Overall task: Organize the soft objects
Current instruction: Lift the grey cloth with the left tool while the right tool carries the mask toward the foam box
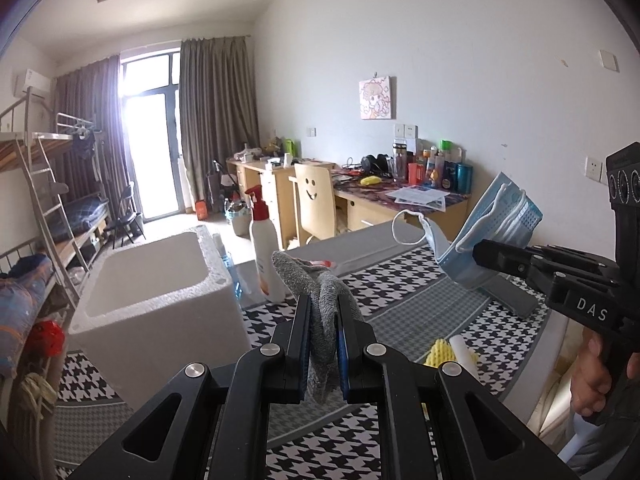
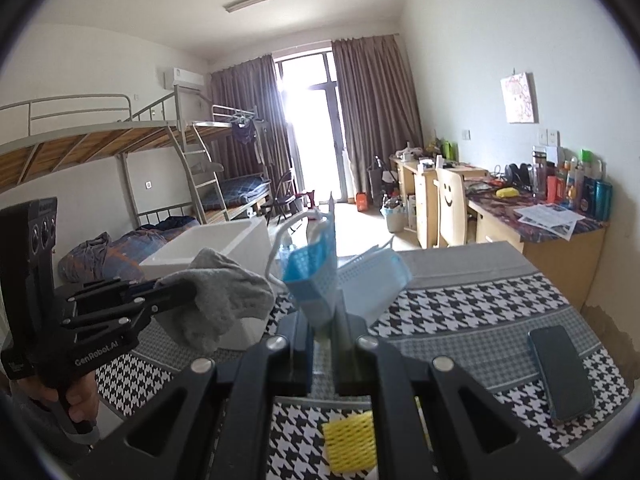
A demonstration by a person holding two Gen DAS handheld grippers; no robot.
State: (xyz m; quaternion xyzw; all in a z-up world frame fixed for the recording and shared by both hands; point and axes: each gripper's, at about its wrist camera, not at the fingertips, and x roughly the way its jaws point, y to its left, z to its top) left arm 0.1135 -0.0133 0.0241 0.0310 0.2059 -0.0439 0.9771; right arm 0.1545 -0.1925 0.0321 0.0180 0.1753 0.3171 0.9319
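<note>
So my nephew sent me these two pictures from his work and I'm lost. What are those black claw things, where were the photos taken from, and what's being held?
No robot here: a person holds two black handheld grippers, one in each hand. Each carries a wide-angle camera looking along its jaws, so each picture is one gripper's view, with the other visible off to the side.

The left gripper is shut on a grey knitted sock. The right gripper is shut on a bundle of light blue pleated face masks.

Below is a table with a black-and-white houndstooth cloth. On it sit a white foam box, a white pump bottle with a red top, a dark smartphone and a yellow foam net sleeve.
</note>
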